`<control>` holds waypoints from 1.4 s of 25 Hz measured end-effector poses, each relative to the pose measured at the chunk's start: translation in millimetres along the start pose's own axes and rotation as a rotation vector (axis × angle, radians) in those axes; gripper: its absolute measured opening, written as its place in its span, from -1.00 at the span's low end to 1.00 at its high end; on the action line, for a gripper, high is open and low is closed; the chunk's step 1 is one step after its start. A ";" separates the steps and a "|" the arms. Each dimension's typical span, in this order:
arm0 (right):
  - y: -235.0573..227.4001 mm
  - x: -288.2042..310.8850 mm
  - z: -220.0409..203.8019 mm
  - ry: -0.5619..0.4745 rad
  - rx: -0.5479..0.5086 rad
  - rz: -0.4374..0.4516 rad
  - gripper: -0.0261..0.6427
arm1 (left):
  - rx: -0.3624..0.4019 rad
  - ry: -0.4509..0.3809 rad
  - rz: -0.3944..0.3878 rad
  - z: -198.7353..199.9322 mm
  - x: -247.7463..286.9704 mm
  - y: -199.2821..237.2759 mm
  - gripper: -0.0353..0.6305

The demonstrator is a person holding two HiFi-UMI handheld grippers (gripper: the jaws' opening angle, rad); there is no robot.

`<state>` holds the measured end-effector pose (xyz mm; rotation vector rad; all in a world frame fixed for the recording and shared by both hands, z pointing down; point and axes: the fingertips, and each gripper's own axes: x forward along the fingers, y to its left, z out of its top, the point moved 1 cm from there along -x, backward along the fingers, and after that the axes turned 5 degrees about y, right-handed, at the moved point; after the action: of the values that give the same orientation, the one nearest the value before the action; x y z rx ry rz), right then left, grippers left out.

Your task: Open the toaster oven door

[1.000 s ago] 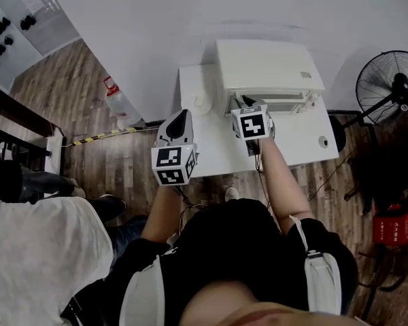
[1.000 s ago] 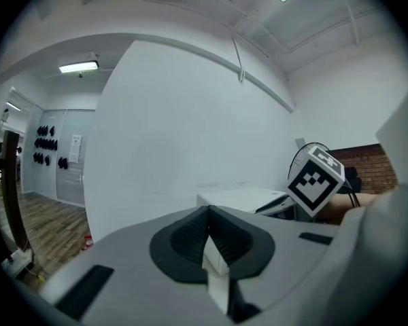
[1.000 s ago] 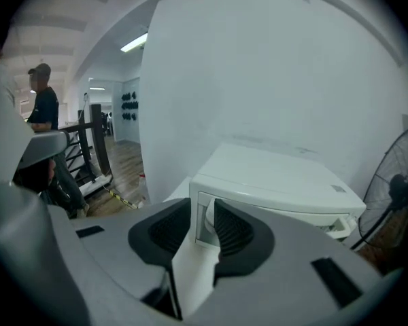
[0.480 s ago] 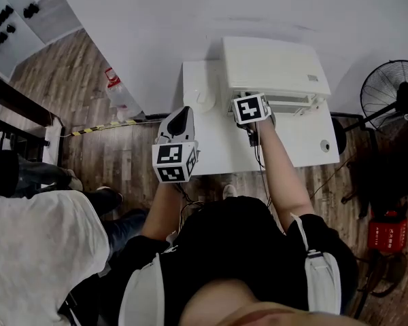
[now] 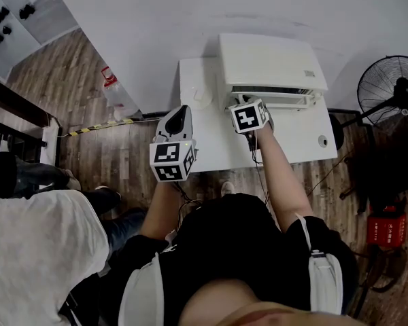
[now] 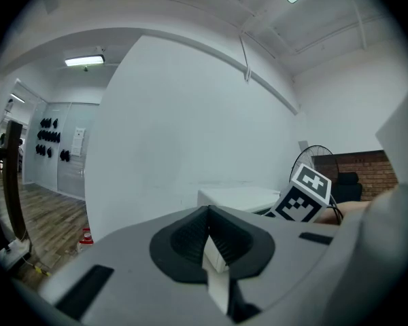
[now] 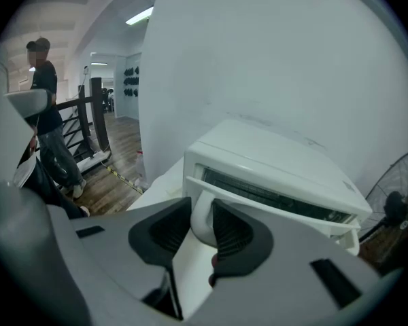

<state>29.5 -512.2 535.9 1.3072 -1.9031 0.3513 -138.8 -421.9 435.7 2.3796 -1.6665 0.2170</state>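
Clamping handle (image 7: 200, 217) | right gripper (image 7: 202, 228) | white toaster oven door (image 7: 270, 205) ajar at top

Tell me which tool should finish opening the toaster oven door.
Right. The right tool is clamped on the door handle and the toaster oven door is ajar; the left tool is shut and empty, away from it.

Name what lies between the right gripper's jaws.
The white door handle, clamped by the right gripper; the right gripper view shows it.
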 end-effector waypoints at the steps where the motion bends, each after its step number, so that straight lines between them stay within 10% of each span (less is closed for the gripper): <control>1: 1.9 -2.1 -4.1 -0.007 0.001 -0.009 -0.60 | 0.001 0.001 -0.002 -0.7 -1.6 -0.6 -0.86; 35: 73.5 -7.0 -164.2 -0.052 0.068 -0.206 -0.63 | 0.062 0.132 -0.052 -65.5 -70.3 -20.9 -0.86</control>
<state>39.1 -375.4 652.5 1.5557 -1.7920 0.2809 -142.7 -333.7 479.1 2.3921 -1.5589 0.4130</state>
